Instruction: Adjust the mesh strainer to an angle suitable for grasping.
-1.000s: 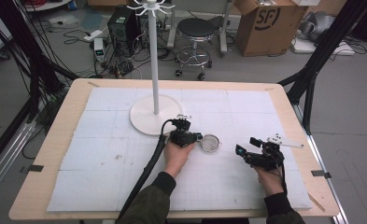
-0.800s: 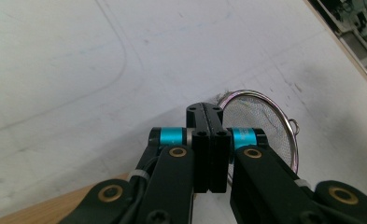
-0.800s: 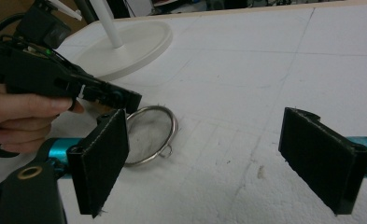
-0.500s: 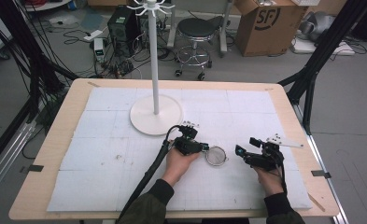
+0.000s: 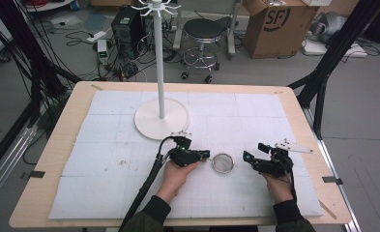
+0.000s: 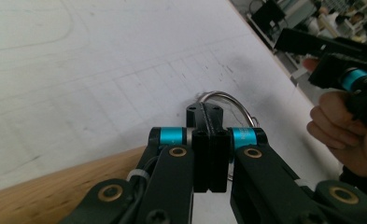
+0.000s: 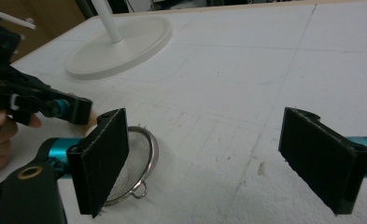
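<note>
A small round metal sieve with a fine wire mesh and a thin silver rim [image 5: 223, 163] lies on the white padded sheet [image 5: 105, 159] that covers the wooden surface [image 5: 62, 140], a little right of the middle and nearer the front edge, where the person sits, than the far edge. It lies between the two grippers.

The left gripper [image 5: 203, 154] points toward the right edge of the surface, its tip at the sieve's left side. In the left gripper view its black jaws are pressed together with no gap, and the sieve's rim [image 6: 228, 100] curves out just beyond their tip. A thin part of the sieve seems to be caught between the jaws, but the jaws themselves hide the point of contact, so whether the hold is firm cannot be told.

The right gripper [image 5: 249, 157] sits just to the right of the sieve, near it but apart from it, and points toward the left edge of the surface. In the right gripper view its two black jaws stand wide apart with nothing between them but bare sheet; the sieve [image 7: 134, 161] lies partly behind the jaw on the picture's left, with a small ring on its rim turned toward the camera.

A white stand with a round flat base and a slim upright pole [image 5: 161, 118] stands behind the left gripper, toward the far edge, well apart from the sieve.
</note>
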Action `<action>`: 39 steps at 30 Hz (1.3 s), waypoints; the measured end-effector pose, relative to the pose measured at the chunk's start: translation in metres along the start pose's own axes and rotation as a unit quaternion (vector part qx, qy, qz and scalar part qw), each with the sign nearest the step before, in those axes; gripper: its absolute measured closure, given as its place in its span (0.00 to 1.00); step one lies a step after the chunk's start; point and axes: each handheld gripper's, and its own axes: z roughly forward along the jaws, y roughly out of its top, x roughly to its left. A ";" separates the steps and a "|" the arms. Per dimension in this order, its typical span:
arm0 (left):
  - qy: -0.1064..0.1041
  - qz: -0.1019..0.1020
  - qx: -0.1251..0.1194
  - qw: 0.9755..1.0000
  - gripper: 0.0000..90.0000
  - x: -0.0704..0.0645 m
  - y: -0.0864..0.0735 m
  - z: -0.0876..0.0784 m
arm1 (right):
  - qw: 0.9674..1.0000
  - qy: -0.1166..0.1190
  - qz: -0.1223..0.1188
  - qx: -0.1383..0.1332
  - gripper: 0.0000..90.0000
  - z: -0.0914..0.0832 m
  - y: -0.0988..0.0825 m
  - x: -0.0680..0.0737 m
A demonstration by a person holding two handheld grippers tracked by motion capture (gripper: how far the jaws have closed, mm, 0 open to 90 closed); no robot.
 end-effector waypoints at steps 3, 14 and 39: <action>0.013 -0.011 -0.015 1.000 1.00 0.009 -0.006 -0.020 | 1.000 -0.001 -0.004 -0.001 0.18 0.001 0.000 0.000; 0.077 -0.038 -0.036 0.996 1.00 0.035 -0.020 -0.072 | 1.000 -0.002 -0.006 0.002 0.18 0.001 -0.001 0.003; 0.132 -0.072 -0.008 0.989 1.00 0.057 0.005 -0.049 | 1.000 -0.008 -0.013 0.007 0.18 -0.006 -0.004 0.008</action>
